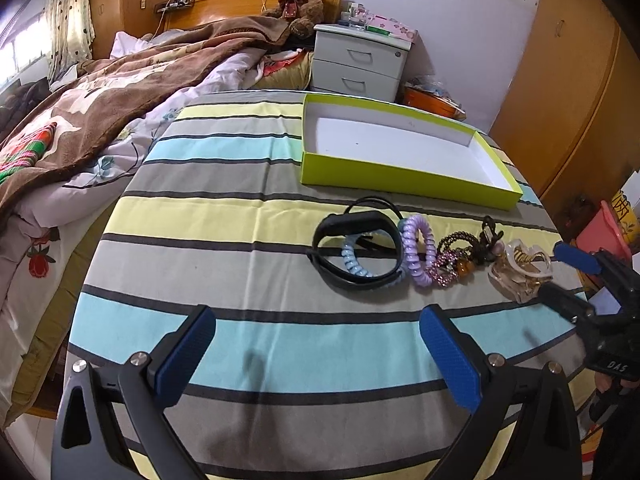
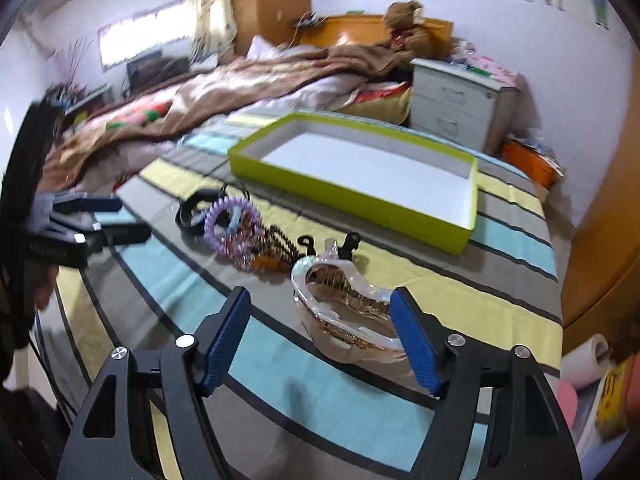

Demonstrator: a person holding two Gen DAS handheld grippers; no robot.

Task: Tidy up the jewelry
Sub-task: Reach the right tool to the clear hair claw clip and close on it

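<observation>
The right gripper [image 2: 320,336], jaws wide open, is reaching the translucent amber plastic hair claw [image 2: 344,312] lying on the striped tablecloth [image 2: 360,424]. Its long axis is running near-right to far-left, against the right pad. The left gripper [image 1: 316,352], also open and gripping nothing, is well apart. The lime-green shallow cardboard box [image 2: 360,200] is sitting farther away.

Bright window daylight — right view motion-blurred, both bent at edges.

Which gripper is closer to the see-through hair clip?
The right gripper: the hair clip sits between its open fingers. The left gripper is open over bare cloth, farther off.
</observation>
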